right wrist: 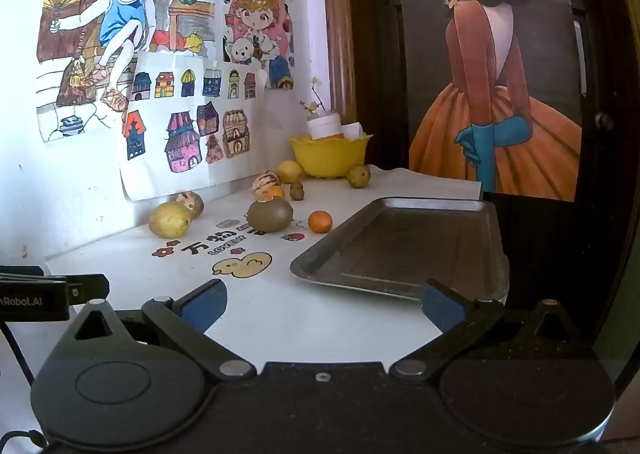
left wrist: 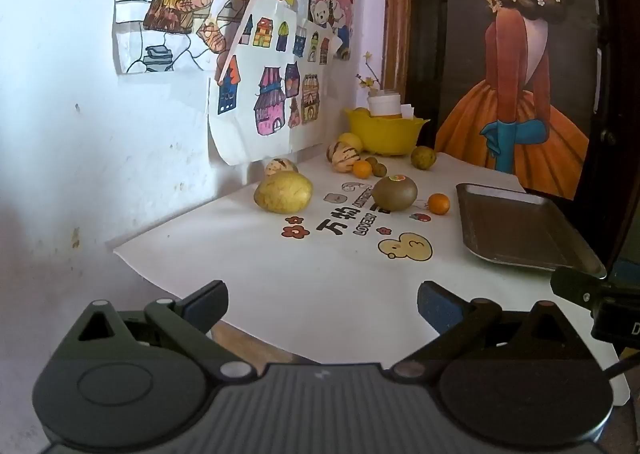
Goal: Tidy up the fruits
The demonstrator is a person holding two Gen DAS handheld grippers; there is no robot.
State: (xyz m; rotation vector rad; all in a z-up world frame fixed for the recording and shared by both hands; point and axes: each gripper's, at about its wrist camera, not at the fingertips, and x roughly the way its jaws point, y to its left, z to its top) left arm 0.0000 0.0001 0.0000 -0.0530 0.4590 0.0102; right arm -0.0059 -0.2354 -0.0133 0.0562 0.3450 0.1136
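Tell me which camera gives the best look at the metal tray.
The right wrist view. There the metal tray lies nearly whole in the middle of the frame, its rim and bare inside plain to see; only its near edge passes behind the fingers. The left wrist view shows the tray pushed to the right side, narrower and foreshortened.

A white wall [right wrist: 48,190], scuffed and marked, carries children's drawings [right wrist: 120,34] of a boy and rows of houses. Beside it, past a wooden frame [right wrist: 338,22], a dark door [right wrist: 600,54] bears a poster [right wrist: 492,66] of a girl in an orange gown.
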